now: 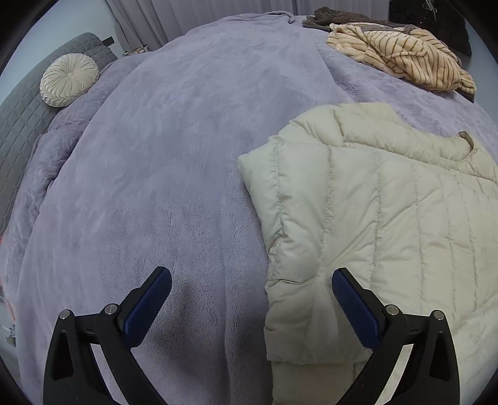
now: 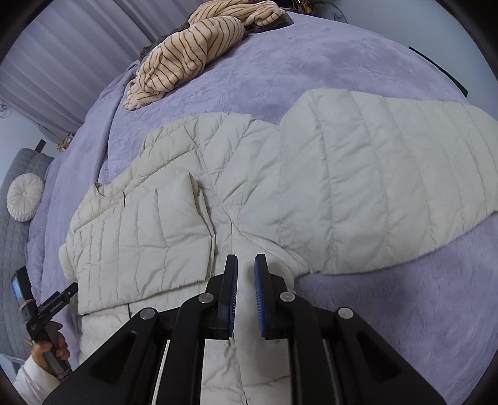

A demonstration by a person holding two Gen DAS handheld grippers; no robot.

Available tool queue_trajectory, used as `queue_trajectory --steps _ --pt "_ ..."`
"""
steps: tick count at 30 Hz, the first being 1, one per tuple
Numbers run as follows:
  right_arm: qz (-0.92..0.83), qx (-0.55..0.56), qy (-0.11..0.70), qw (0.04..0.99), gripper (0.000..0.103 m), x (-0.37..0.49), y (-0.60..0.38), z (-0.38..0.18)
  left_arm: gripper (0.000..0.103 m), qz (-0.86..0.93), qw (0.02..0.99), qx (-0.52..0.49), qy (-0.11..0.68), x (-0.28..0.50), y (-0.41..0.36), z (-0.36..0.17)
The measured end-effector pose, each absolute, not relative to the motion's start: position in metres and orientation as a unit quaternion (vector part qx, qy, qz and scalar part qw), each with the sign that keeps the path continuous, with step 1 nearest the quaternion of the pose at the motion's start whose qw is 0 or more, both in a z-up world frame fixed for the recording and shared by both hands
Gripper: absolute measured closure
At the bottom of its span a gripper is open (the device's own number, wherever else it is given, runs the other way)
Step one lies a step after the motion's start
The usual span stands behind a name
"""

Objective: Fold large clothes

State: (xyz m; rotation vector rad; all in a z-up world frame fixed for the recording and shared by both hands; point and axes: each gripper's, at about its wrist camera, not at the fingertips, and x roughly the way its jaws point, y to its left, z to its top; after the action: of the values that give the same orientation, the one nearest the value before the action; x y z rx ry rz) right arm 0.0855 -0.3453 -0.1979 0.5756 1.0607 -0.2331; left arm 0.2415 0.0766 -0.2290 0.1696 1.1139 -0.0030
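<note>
A cream quilted puffer jacket (image 1: 389, 224) lies flat on the purple fleece blanket (image 1: 171, 171). Its left sleeve is folded in over the body (image 2: 140, 230); its right sleeve (image 2: 389, 187) stretches out to the right. My left gripper (image 1: 251, 289) is open and empty, hovering over the jacket's left edge, one finger above the blanket and one above the jacket. My right gripper (image 2: 246, 274) hangs over the jacket's lower middle with its jaws nearly closed, a narrow gap between the pads, nothing between them. The left gripper also shows in the right wrist view (image 2: 59, 299), held by a hand.
A striped beige garment (image 1: 401, 59) lies crumpled on a dark brown one (image 1: 336, 17) at the far side of the bed. A round cream cushion (image 1: 69, 79) rests by the grey quilted headboard (image 1: 21, 118). Curtains (image 2: 62, 50) hang behind the bed.
</note>
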Motion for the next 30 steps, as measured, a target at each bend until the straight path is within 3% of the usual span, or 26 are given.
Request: queue_trajectory --steps 7,11,17,20,28,29,30 --pt "-0.095 0.324 0.501 0.797 0.09 0.051 -0.345 -0.196 0.0 -0.053 0.847 0.075 0.523 0.203 0.044 -0.195" --pt "-0.099 0.36 0.496 0.784 0.045 0.03 -0.352 -0.196 0.0 -0.089 0.839 0.077 0.531 0.18 0.002 -0.185" --pt "-0.121 0.393 0.489 0.769 0.042 -0.003 -0.374 -0.196 0.0 -0.123 0.833 0.078 0.534 0.153 -0.053 -0.183" --pt "-0.133 0.409 0.481 0.764 0.023 -0.02 -0.389 -0.197 0.0 -0.142 0.823 0.071 0.546 0.146 -0.075 -0.185" --pt "-0.177 0.464 0.437 0.75 0.018 -0.057 -0.442 -0.202 0.0 -0.175 0.803 0.097 0.562 0.133 -0.134 -0.193" --pt "-0.182 0.471 0.427 0.75 0.014 -0.06 -0.449 -0.203 0.0 -0.178 0.8 0.098 0.565 0.133 -0.14 -0.195" --pt "-0.185 0.476 0.419 0.75 0.001 -0.064 -0.457 -0.203 0.0 -0.18 0.797 0.1 0.567 0.132 -0.147 -0.197"
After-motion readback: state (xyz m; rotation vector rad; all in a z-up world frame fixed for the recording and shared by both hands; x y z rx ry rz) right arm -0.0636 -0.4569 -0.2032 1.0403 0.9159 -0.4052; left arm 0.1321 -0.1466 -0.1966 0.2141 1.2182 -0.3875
